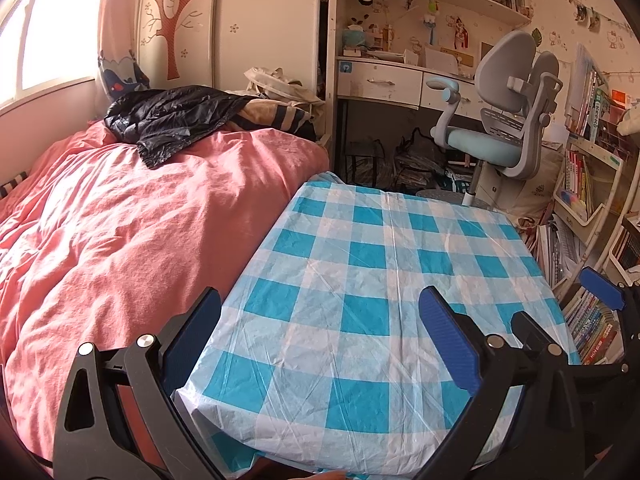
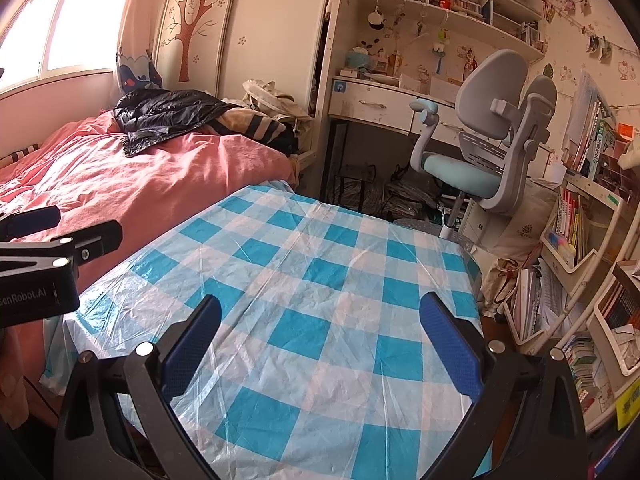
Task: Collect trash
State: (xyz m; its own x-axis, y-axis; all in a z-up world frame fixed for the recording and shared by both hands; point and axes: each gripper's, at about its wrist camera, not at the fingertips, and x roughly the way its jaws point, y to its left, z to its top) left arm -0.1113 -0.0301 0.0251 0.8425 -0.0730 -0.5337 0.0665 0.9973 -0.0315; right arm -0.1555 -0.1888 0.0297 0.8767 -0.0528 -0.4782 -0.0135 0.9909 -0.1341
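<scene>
Left wrist view: our left gripper point(image 1: 320, 332) and right gripper point(image 2: 320, 336) hover with fingers apart, empty, over the checked tabletop point(image 1: 360, 272). No trash visible there. We judge searching comes first; black bag point(image 1: 172, 116) lies upper left on bed point(image 1: 100, 220).

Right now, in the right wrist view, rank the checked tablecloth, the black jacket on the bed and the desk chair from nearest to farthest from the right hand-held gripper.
1. Checked tablecloth: directly below and ahead of the right hand-held gripper, which is open.
2. Desk chair: past the table's far edge, to the right.
3. Black jacket: far end of the pink bed, to the left; close to the chair's range, so this order is tentative.
</scene>
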